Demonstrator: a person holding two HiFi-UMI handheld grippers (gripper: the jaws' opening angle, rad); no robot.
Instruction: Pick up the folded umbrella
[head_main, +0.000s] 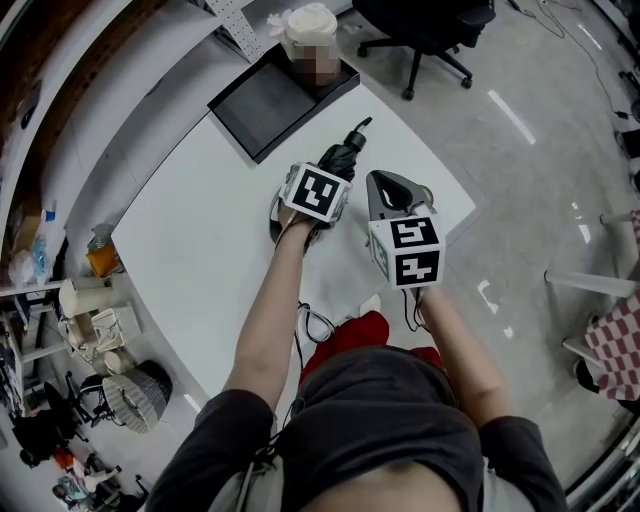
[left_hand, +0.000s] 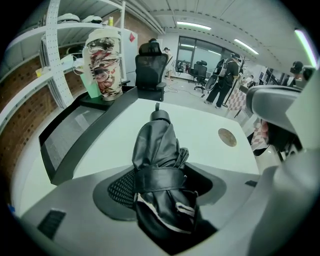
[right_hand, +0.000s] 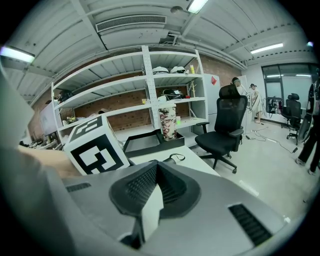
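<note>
Clenching the umbrella (left_hand: 156, 145) between left gripper (left_hand: 160, 192) jaws at its strapped middle — likely for balance; right gripper (right_hand: 150, 197) closed, empty.

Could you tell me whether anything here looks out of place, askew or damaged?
Nothing stands out. The left gripper is shut on the folded umbrella, its strap fastened; the right gripper is shut and empty beside it.

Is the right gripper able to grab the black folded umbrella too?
Probably yes: the black folded umbrella is close beside the right gripper, with nothing between them. But that gripper's fingers are shut, and the left gripper is clamped on it.
</note>
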